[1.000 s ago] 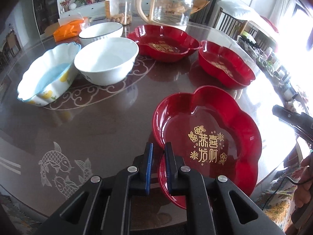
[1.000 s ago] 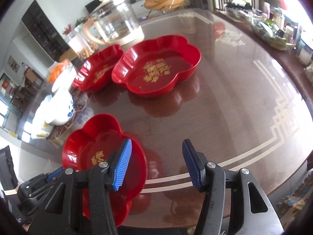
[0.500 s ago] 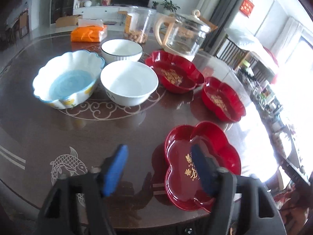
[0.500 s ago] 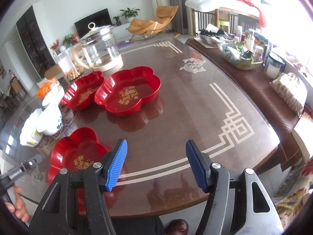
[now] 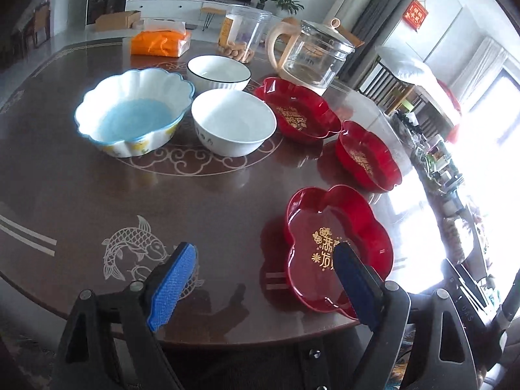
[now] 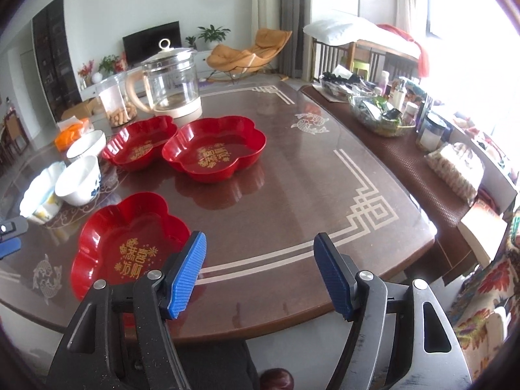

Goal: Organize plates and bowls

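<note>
The near red plate (image 5: 338, 253) lies flat on the table (image 5: 97, 188), close to its near edge, and serves as the landmark. The left gripper (image 5: 263, 279) hangs over that edge just on the near side of the plate, jaws opening with nothing between them. The right gripper (image 6: 260, 273) sits beside the plate's right rim, jaws also opening, empty. Beyond the plate, two more red plates (image 6: 214, 156) touch rim to rim; left of them stand three bowls (image 5: 232, 123). Right of the plate the tabletop is bare out to the table's right edge.
</note>
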The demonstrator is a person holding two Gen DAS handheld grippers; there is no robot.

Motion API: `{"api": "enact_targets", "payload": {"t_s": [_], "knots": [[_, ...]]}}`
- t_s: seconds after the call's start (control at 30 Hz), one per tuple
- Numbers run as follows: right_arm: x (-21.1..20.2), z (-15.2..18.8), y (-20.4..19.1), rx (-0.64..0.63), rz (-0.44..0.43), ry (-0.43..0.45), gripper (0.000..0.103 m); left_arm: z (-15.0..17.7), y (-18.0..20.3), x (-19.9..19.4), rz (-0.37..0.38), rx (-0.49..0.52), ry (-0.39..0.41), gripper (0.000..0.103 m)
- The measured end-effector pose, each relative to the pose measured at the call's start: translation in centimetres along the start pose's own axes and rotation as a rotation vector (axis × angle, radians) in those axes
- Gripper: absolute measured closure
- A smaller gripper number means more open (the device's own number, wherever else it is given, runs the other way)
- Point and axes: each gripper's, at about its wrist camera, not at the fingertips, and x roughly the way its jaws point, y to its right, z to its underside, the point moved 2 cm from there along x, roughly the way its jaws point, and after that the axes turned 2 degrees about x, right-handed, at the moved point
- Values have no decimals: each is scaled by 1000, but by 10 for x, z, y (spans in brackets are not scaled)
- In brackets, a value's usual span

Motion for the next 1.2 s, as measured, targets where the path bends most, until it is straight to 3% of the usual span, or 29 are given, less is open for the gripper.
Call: {"api": "enact_targets", "payload": {"t_s": [0.2,0.33,0.5,0.63,0.77,0.93,1.2], "knots": [[-2,3,-11,-59,44,-10,30,15,-26,2,-38,-43,-36,17],[-15,3,-18,-110,57,49,30,18,-38,-4,-71,-43,-22,17],[-29,2,-26,-132,-20,121,30,27,-39,-21,-11,-78,43,17],[-29,0,-22,-64,-112,141,30,29,-12,-24,-53,54,29,17],[-27,0,-24,-72,-208,160,30,31,-7,-19,-103,76,12,17],[-12,0,-29,-124,-283,25,30,31,-11,-9,-103,86,-27,17],[3,-25,-17,-162,-313,-35,30,-16,-3,-1,-90,173,-39,17]]}}
